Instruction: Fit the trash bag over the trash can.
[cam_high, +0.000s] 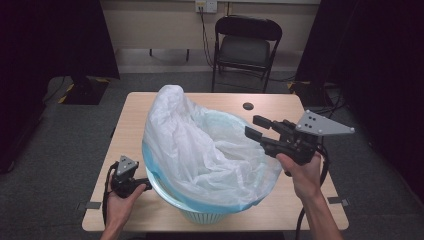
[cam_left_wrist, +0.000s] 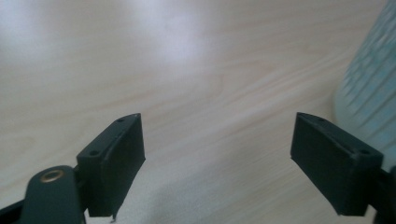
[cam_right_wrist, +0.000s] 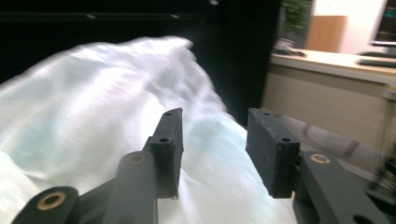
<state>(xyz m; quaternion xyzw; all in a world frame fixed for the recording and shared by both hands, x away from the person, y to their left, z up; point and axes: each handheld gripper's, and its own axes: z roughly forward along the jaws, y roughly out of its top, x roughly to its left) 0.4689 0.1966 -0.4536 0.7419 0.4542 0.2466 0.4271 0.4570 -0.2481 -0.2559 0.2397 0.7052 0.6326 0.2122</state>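
Wooden table (cam_high: 280, 107) under a dim room's light, a folding chair (cam_high: 247, 47) beyond its far edge. Left gripper (cam_left_wrist: 217, 154) has its jaws spread over bare wood, nothing between them, just left of the basket (cam_high: 200, 212). Right gripper (cam_high: 256, 126) has its jaws parted and empty, held above the white bag (cam_high: 200, 145) lining the basket at the table's near middle.
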